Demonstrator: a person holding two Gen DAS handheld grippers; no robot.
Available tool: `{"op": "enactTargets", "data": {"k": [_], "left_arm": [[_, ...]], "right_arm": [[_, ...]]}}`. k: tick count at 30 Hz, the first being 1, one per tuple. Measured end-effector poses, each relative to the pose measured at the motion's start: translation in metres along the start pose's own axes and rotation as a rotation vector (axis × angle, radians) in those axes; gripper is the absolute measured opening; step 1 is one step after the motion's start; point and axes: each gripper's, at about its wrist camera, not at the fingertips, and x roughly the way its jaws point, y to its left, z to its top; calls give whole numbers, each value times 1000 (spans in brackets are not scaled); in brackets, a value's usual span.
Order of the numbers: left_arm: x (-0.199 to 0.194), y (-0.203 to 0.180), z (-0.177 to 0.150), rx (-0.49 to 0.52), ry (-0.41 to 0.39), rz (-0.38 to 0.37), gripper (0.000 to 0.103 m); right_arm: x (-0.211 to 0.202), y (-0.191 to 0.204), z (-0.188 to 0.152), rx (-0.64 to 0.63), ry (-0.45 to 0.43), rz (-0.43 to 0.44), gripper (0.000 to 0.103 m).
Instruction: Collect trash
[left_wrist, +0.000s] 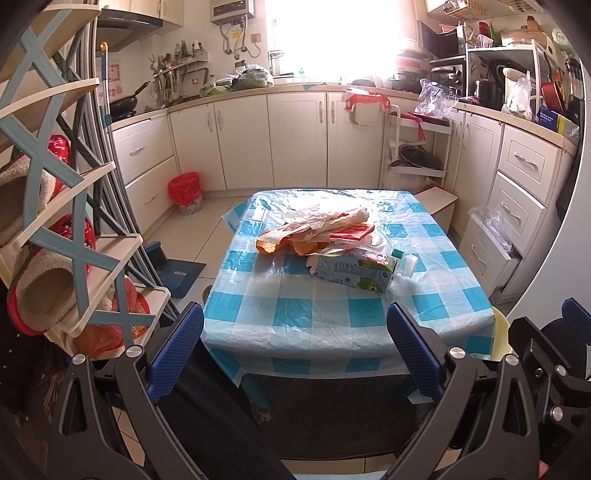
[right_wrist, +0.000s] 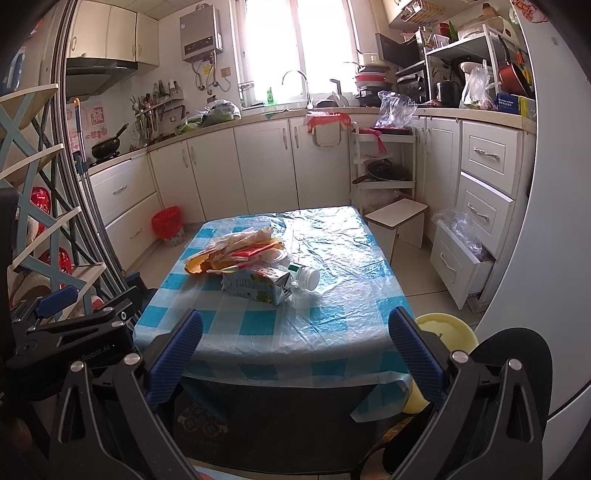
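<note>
Two grippers are seen at the bottom of their frames, each held short of a table's near edge. The left gripper (left_wrist: 295, 347) is spread wide, with nothing between its blue fingers (left_wrist: 177, 354); the right gripper (right_wrist: 295, 350) is likewise wide open and empty. Beyond them, the table (left_wrist: 332, 325) is covered by a blue-and-white checked cloth under clear plastic. A pile of trash is gathered past the middle of the tabletop: a crushed drink carton (left_wrist: 356, 273) lies nearest, on its side, with a small clear plastic bottle (left_wrist: 406, 264) touching its right end. Behind these, orange wrappers (left_wrist: 288, 242), a red packet (left_wrist: 351, 232) and crumpled clear plastic (left_wrist: 328, 218) are heaped together. Farther off, at centre left of the frame, a small bin lined with a red bag (left_wrist: 185, 192) stands on the floor against the white cabinets (left_wrist: 295, 140). A yellow stool (right_wrist: 447, 332) is seen at the table's right corner.
</note>
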Motion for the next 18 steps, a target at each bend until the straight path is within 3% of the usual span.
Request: {"op": "enactTargets", "data": {"k": [11, 18], "left_arm": [[-59, 5, 46, 4, 38, 3, 95], [-62, 7, 71, 20, 42, 24, 95]], "right_arm": [[13, 1, 5, -20, 111, -1, 97], [27, -4, 6, -13, 76, 8, 97]]}}
